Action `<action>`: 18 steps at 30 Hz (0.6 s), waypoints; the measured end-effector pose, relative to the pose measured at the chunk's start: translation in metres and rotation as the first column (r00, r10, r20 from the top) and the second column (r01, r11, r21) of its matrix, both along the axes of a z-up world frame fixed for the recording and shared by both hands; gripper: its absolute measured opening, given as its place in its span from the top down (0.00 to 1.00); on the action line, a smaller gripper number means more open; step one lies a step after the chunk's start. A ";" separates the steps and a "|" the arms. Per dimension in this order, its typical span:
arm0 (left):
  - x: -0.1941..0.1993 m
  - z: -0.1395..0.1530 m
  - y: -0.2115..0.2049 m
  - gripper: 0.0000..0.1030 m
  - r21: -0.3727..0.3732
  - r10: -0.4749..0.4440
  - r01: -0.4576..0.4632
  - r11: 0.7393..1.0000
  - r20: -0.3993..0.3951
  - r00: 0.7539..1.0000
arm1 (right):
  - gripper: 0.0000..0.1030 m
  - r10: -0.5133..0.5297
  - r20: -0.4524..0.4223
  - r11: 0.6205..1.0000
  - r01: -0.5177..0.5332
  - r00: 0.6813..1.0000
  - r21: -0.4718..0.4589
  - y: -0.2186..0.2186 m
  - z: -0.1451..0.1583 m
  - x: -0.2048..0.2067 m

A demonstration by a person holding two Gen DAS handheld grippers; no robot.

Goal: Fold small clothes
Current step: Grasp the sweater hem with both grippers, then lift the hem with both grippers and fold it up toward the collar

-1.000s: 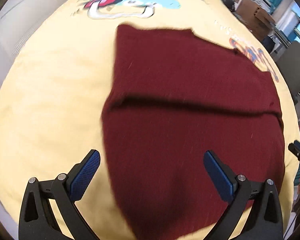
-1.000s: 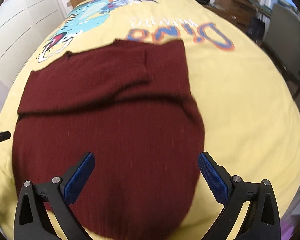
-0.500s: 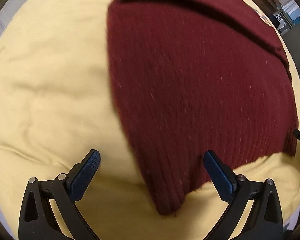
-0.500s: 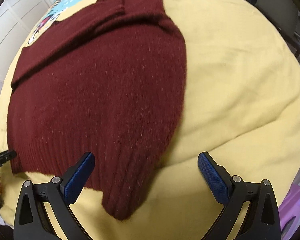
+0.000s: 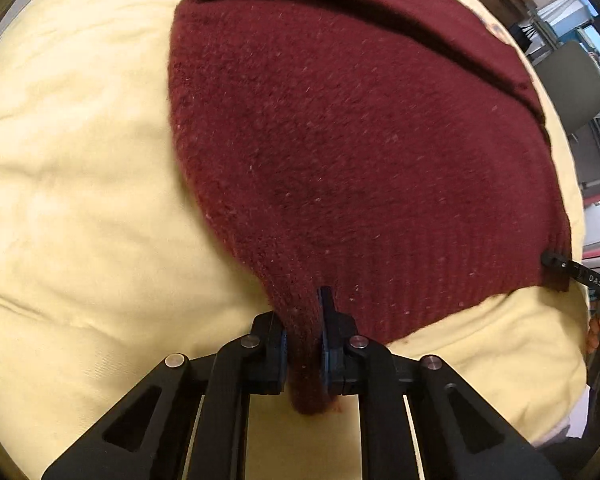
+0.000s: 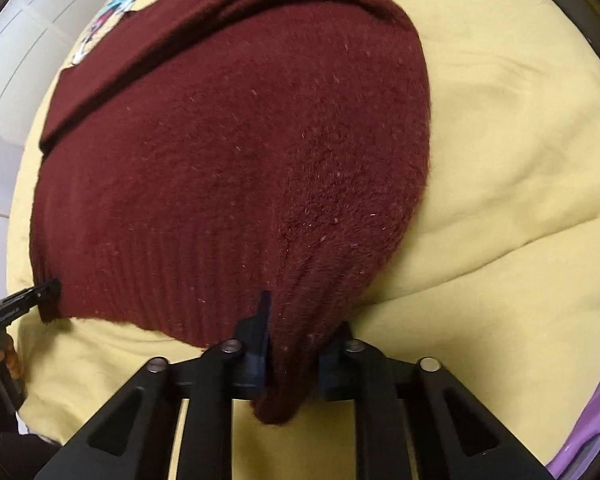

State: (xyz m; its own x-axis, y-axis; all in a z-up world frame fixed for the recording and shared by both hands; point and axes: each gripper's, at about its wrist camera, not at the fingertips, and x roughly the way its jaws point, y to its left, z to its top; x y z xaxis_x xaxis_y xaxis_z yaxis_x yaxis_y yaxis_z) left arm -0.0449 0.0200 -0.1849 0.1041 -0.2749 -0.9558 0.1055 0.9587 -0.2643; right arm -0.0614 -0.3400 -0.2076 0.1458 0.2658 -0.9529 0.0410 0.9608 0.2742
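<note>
1. the maroon sweater (image 5: pixel 340 152) lies flat on the yellow bedspread (image 5: pixel 68 184). its ribbed hem runs across the lower part of both frames, and the body stretches away toward the top of each frame.
2. the left gripper (image 5: pixel 303 344) is clenched on the hem corner at lower centre of the left wrist view; a tuft of knit hangs below the pads.
3. the right gripper (image 6: pixel 296 356) is likewise clamped on the opposite hem corner, at lower centre of the right wrist view.
4. governing relation: the hem spans from one gripper to the other, and the rest of the garment lies ahead of both, up-frame. judgement: the fold wants both corners carried up-frame together, toward the folded band of knit near the top edge. neither hand sits nearer; each holds its own corner.
5. the left wrist view alone shows a grey chair (image 5: pixel 572 88) at upper right, with the right gripper's tip touching the hem at the right edge.
6. the right wrist view alone shows the cartoon print (image 6: pixel 116 8) and a white cupboard (image 6: pixel 24 40) at upper left.
</note>
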 end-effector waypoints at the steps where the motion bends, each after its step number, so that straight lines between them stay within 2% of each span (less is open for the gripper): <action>1: 0.000 0.004 -0.001 0.91 -0.002 -0.007 0.007 1.000 0.011 1.000 | 0.86 0.000 0.015 1.000 0.000 1.000 -0.002 -0.001 0.006 0.001; 5: -0.001 0.032 0.007 0.91 -0.036 -0.018 0.020 0.999 0.069 0.997 | 0.87 -0.027 0.089 1.000 0.025 0.996 0.018 -0.015 0.036 0.007; 10: 0.023 0.076 0.019 0.91 -0.101 0.028 -0.012 0.995 0.165 0.986 | 0.87 -0.058 0.185 0.998 0.051 0.981 0.043 -0.027 0.072 0.026; 14: 0.052 0.113 0.030 0.91 -0.176 0.081 -0.038 0.984 0.243 0.967 | 0.87 -0.091 0.276 0.996 0.081 0.957 0.049 -0.029 0.102 0.055; 18: 0.081 0.138 0.034 0.91 -0.183 0.109 -0.054 0.982 0.305 0.946 | 0.87 -0.098 0.330 0.995 0.087 0.939 0.046 -0.021 0.124 0.083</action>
State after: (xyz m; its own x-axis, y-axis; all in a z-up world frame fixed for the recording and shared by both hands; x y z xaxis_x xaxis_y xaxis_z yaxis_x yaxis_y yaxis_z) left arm 0.0360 0.0544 -0.0471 0.4191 -0.4083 -0.8110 0.1324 0.9111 -0.3903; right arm 0.0215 -0.3614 -0.0839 0.4776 0.2638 -0.8380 0.0310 0.9482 0.3161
